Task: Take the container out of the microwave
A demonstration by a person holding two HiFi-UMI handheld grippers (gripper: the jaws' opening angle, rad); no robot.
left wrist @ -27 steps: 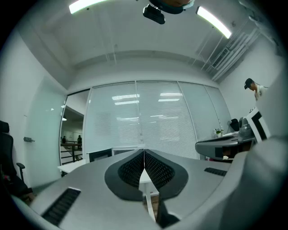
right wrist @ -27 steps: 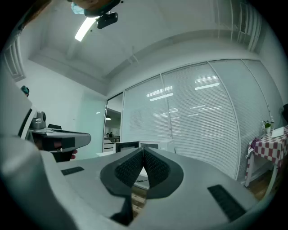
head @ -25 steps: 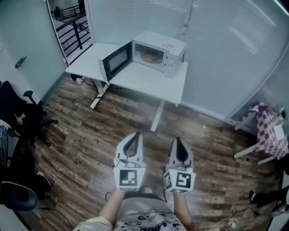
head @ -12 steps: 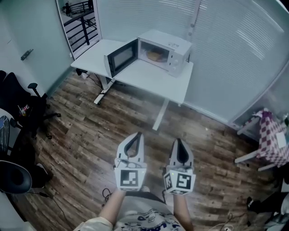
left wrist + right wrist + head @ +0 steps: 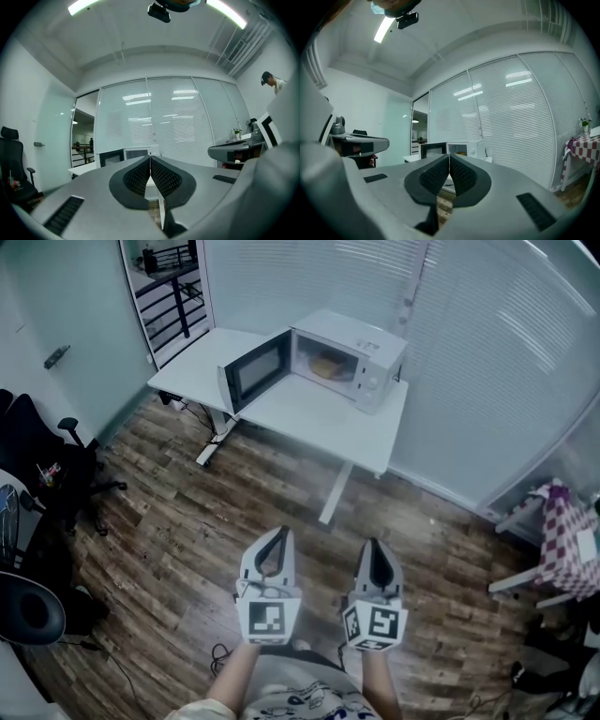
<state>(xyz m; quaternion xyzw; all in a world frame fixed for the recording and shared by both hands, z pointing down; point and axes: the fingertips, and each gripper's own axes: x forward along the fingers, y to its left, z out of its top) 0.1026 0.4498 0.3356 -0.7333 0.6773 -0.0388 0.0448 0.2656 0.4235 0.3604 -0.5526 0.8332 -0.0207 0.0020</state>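
Note:
A white microwave (image 5: 352,354) stands on a white desk (image 5: 309,413) across the room, its door (image 5: 255,371) swung open to the left. Inside it lies a yellowish container (image 5: 327,365). My left gripper (image 5: 278,534) and right gripper (image 5: 374,545) hang side by side over the wooden floor, well short of the desk, both shut with nothing between the jaws. In the left gripper view the shut left gripper (image 5: 150,157) points at the distant microwave (image 5: 136,153). From the right gripper view the right gripper (image 5: 449,156) is shut too, with the microwave (image 5: 461,148) just beyond its tips.
Black office chairs (image 5: 37,465) stand at the left wall. A small table with a checked cloth (image 5: 565,540) is at the right. Glass walls with blinds (image 5: 487,352) run behind the desk. Cables (image 5: 220,652) lie on the floor near my feet.
Both grippers have sunk a little lower in the head view. The desk and microwave have slid slightly right and down in the picture.

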